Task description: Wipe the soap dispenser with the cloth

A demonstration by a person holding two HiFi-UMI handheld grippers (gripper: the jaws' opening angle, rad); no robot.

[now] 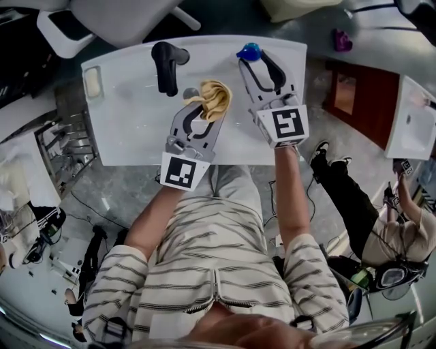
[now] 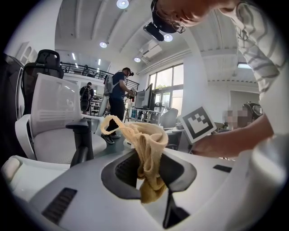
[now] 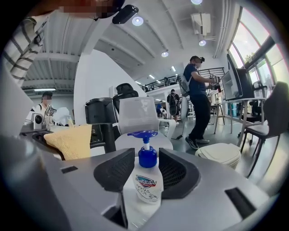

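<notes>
Pinches bunched cloth in left gripper, ready for wiping. Brackets soap dispenser, far right on table, with right gripper spread, not squeezing, likely for steadying.

Surface: right before us, a chair behind its far edge.
Soap dispenser: we see it upright at the far right of the surface, between the jaws of the right claw.
Cloth: left of the Soap dispenser and nearer us, in the left claw.
Handled tool: we find it lying left of the Cloth, towards the far edge.
Small tray: at the far left corner.
</notes>
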